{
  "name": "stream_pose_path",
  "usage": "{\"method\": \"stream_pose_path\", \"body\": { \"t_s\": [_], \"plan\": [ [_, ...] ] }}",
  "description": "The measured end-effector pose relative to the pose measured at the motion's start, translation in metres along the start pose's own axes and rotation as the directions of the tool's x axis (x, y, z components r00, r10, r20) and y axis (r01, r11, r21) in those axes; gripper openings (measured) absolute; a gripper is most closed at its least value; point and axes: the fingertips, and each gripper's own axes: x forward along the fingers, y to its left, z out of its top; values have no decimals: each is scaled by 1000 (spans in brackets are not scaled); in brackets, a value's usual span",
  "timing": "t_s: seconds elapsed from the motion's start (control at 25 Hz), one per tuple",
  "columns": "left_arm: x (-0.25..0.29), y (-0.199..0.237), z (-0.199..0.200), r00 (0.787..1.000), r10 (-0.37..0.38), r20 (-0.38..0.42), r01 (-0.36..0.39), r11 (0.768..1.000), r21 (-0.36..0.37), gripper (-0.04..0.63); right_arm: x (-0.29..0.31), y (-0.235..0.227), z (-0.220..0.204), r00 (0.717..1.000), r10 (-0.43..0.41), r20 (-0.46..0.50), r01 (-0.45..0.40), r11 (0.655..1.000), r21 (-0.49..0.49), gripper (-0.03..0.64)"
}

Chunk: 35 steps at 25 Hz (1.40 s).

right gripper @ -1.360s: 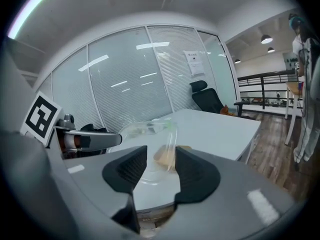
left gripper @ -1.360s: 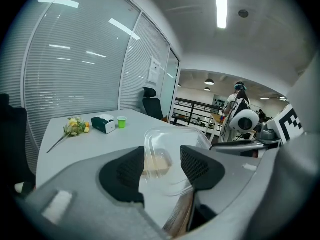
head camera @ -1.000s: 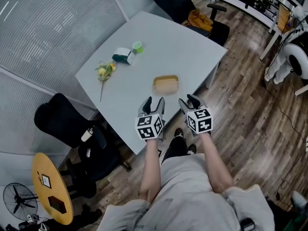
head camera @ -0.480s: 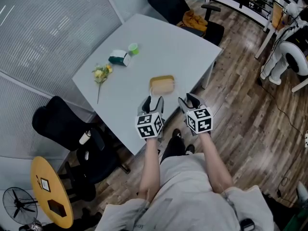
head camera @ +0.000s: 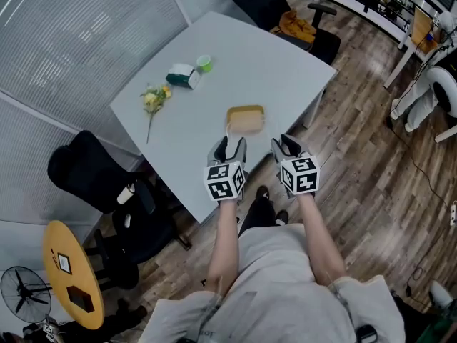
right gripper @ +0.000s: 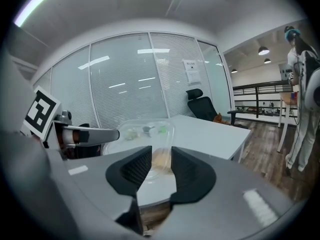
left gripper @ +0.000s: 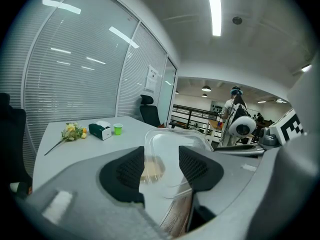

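You're squaring up to the clear food box (head camera: 245, 119) at frame centre, left gripper (head camera: 230, 146) spread, right gripper (head camera: 285, 143) narrowed yet empty; next likely needs reaching forward.

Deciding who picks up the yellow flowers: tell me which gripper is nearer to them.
Left. The left gripper hovers at the near edge of the table, with the yellow flowers off to its left; the right gripper sits farther right, beyond the left one.

The clear container (head camera: 245, 119) is showing tan food inside. The pale grey counter (head camera: 257, 56) is carrying a green cup (head camera: 204, 63), yellow flowers (head camera: 153, 98) and a dark-green-and-white box (head camera: 182, 76).
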Motion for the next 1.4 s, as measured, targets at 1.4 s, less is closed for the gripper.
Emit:
{"method": "stream_pose_path", "body": {
  "t_s": [1.4],
  "plan": [
    [-13, 3, -6, 1000, 6, 17, -6, 1000, -16, 210, -7, 8, -1, 1000, -6, 4, 6, 999, -33, 84]
  ]
}}
